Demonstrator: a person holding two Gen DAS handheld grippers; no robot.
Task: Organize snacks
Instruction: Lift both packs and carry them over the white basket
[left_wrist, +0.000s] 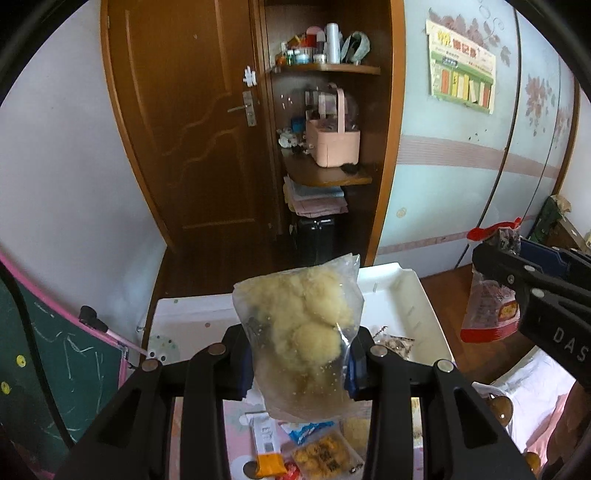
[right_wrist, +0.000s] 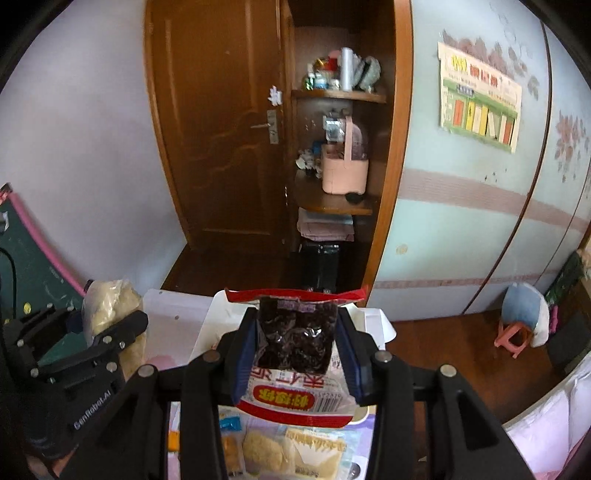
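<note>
Left gripper clamps a clear bag of pale puffs, centre frame, above a white tray. Right gripper pinches a red-trimmed bag, dark contents, possibly dried fruit, lower centre.

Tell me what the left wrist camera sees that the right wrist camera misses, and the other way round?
Only the left view: an orange packet and a tray of golden snacks lying below the left claw.

Only the right view: a pink stool by the wall.

Both: the left claw shut on a clear bag of pale puffs, the right claw shut on a red-edged bag of dark snacks, the white box, the pink basket.
</note>
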